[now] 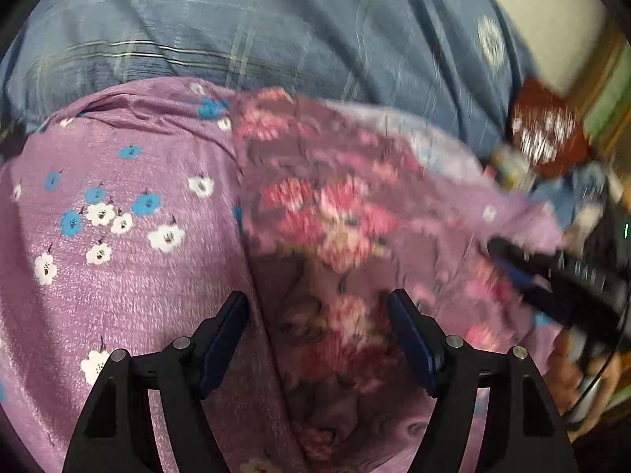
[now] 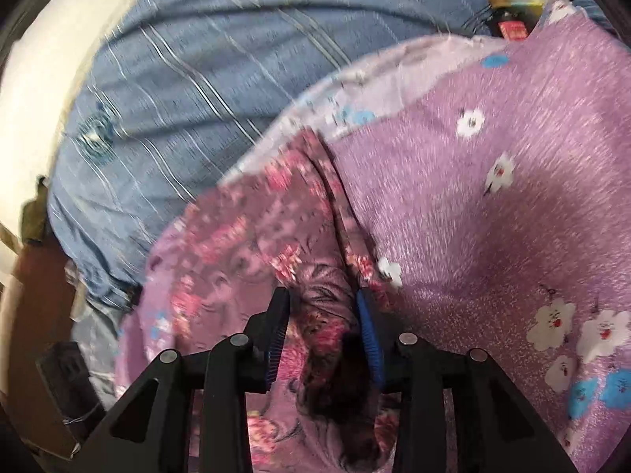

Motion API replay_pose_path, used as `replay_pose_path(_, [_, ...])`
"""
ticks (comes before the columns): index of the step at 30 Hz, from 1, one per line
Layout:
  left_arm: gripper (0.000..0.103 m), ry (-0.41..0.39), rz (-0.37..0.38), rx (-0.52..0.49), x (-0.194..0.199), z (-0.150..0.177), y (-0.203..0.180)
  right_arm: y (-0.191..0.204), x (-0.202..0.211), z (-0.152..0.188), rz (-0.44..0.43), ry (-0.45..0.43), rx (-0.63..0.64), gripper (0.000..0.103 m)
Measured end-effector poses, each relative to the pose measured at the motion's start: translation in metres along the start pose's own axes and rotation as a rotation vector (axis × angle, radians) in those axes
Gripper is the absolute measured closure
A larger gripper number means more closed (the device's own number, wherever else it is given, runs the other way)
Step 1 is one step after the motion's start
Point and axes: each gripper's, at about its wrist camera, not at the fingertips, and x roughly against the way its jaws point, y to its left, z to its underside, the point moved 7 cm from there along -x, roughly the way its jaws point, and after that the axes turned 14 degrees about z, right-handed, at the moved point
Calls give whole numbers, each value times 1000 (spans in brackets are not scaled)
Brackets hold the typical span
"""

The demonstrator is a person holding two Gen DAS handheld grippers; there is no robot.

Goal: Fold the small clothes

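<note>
The garment, a small piece in dusty purple with pink and red flowers, lies on a lilac sheet printed with white and blue blossoms, which in turn covers a blue checked bedspread on the bed. In the left wrist view the left hand-held gripper hovers over the near part of the garment with its two fingers spread wide, released, and nothing between them; the cloth's left edge runs just beside the left finger. At the far right of that view the right hand-held gripper appears as a dark blurred shape over the garment's right side.

In the right wrist view the right hand-held gripper has a bunched fold of the garment between its blue-padded fingers, clenched on the cloth, which hangs down in a dark gathered ridge near the camera. Both views are blurred by motion. A red patterned thing and some small clutter sit at the far right edge of the bed.
</note>
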Motion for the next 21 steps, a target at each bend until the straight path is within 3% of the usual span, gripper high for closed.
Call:
replay_pose_path(5, [31, -26, -10, 80, 5, -10, 21, 5, 22, -9, -76, -104, -9, 64])
replay_pose_path(9, [31, -46, -2, 76, 9, -10, 18, 25, 29, -8, -122, -115, 38, 66])
replay_pose_path(14, [31, -12, -9, 50, -1, -4, 11, 41, 13, 3, -84, -66, 90, 74])
replay_pose_path(16, [31, 69, -10, 34, -19, 6, 11, 35, -14, 11, -10, 30, 89, 75])
replay_pose_path(17, [31, 57, -16, 18, -20, 5, 10, 31, -23, 14, 11, 59, 82, 80])
replay_pose_path(18, [31, 46, -12, -6, -19, 4, 6, 29, -24, 12, 16, 49, 75, 86])
replay_pose_path(21, [32, 41, 41, -17, -12, -3, 3, 32, -11, 6, -50, 31, 64, 79])
